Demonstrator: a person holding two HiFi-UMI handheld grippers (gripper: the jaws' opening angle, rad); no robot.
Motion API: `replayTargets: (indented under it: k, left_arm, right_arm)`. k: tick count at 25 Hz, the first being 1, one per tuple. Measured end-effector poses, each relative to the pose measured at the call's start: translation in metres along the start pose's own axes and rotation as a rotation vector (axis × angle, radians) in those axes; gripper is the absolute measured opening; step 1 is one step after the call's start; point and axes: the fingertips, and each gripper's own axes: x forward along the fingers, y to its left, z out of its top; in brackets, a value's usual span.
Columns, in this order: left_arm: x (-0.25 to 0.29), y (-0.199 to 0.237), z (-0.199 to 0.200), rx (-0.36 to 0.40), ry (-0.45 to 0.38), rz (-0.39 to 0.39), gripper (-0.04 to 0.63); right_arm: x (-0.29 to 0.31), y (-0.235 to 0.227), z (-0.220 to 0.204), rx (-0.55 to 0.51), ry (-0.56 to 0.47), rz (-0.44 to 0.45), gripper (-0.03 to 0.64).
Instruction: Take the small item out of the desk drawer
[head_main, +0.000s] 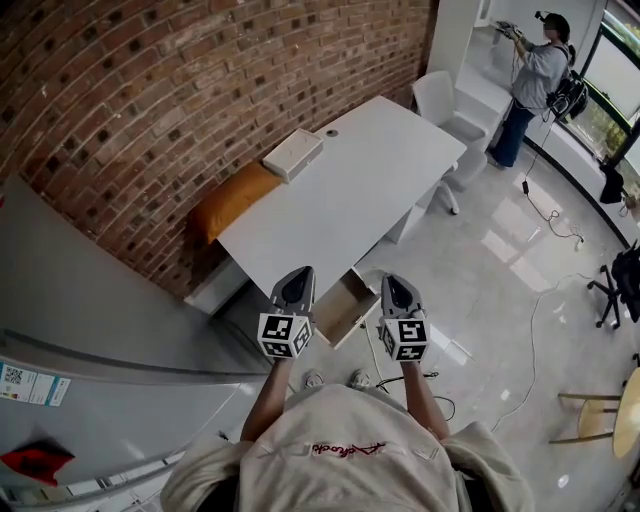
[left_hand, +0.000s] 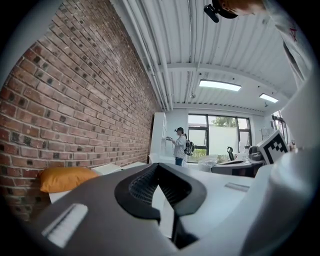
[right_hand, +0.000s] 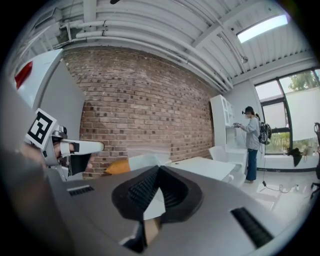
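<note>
In the head view the white desk stands against the brick wall, and its wooden drawer is pulled out at the near edge. I cannot make out any small item in the part of the drawer that shows. My left gripper hangs just left of the drawer and my right gripper just right of it, both held above it and pointing away from me. Each gripper view shows its jaws closed tip to tip, left gripper and right gripper, with nothing between them.
A flat white box lies on the desk's far left part. An orange cushion sits between desk and wall. A white chair stands at the desk's far end, a person beyond it. A grey cabinet is at my left.
</note>
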Motion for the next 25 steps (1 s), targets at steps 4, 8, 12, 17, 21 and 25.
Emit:
replayTargets:
  k: [4, 8, 12, 17, 21, 25]
  left_arm:
    - [0.002, 0.003, 0.007, 0.008, -0.010, -0.008, 0.008]
    - [0.008, 0.008, 0.021, 0.028, -0.029, -0.013, 0.008]
    - [0.012, 0.014, 0.033, 0.050, -0.045, -0.014, 0.008]
    - [0.016, 0.027, 0.046, 0.059, -0.073, 0.006, 0.008]
    - [0.018, 0.032, 0.047, 0.058, -0.076, 0.011, 0.008]
    - [0.020, 0.034, 0.045, 0.049, -0.079, 0.019, 0.008]
  right_arm:
    - [0.002, -0.004, 0.012, -0.008, -0.022, -0.018, 0.011]
    - [0.009, -0.007, 0.026, -0.009, -0.048, -0.029, 0.011]
    - [0.016, -0.006, 0.036, -0.014, -0.073, -0.031, 0.011]
    - [0.028, -0.003, 0.046, -0.021, -0.095, -0.022, 0.011]
    - [0.033, -0.005, 0.048, -0.023, -0.096, -0.022, 0.011]
    - [0.036, -0.007, 0.048, -0.026, -0.094, -0.022, 0.011]
